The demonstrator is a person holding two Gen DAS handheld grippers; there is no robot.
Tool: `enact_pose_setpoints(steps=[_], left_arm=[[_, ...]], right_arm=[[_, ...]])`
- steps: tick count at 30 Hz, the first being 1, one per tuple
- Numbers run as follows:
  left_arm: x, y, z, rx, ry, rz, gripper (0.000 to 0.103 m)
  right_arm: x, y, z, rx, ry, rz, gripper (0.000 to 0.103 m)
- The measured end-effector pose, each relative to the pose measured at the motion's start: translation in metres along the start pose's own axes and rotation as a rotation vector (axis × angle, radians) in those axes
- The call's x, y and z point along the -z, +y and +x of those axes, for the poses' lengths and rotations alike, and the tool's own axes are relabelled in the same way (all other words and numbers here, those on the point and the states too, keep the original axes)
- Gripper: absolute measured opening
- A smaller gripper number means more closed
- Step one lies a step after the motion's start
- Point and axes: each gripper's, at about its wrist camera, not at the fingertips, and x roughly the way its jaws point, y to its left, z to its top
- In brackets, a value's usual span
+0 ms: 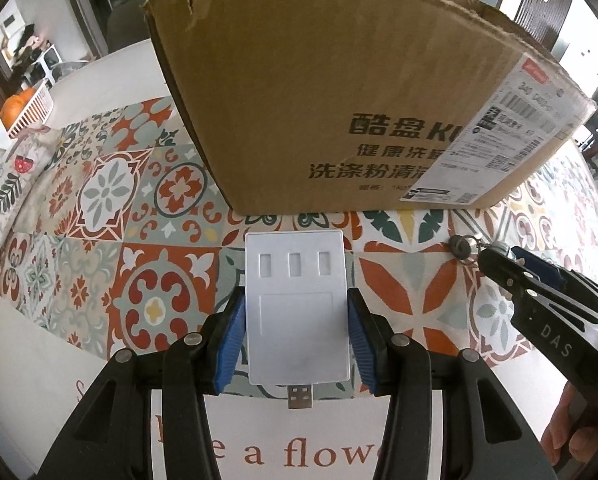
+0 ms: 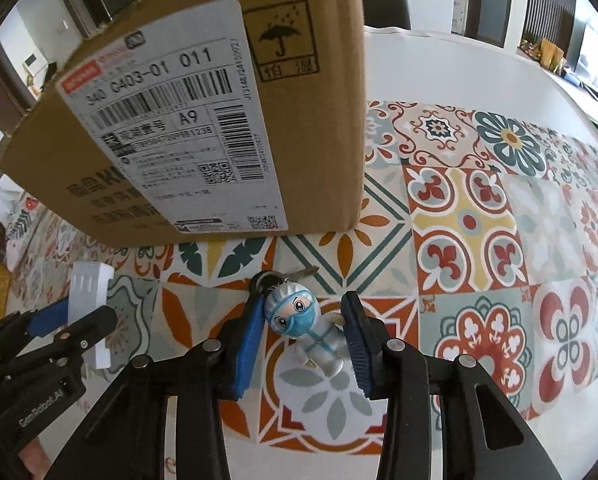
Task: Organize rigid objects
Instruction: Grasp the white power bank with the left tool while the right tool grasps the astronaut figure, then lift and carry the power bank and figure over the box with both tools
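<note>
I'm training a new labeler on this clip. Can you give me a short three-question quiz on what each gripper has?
1. True or false: the left gripper grips the white USB hub.
2. What lies between the right gripper pads: A) a spoon, B) a figurine keychain, C) a battery?
3. What stands behind both items?

Key: 1 true; 2 B; 3 the cardboard box.

A patterned cloth in orange, teal and cream tiles covers the white worktop. At its far left edge a white slatted basket holds something orange, beside a floral fabric item. Beyond the worktop stand a dark chair back and a slatted dark cabinet.
</note>
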Motion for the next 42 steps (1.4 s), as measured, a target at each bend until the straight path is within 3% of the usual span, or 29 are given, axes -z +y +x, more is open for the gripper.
enact_pose_setpoints(steps=[14, 42], left_arm=[[0.005, -0.009, -0.044, 0.039, -0.076, 0.031, 0.048], [-0.027, 0.003, -0.165, 0.099, -0.355, 0.056, 0.048]], right_arm=[[0.009, 0.003, -0.053, -0.021, -0.08, 0.007, 0.04], [-0.03, 0.04, -0.172, -0.063, -0.355, -0.027, 0.04]])
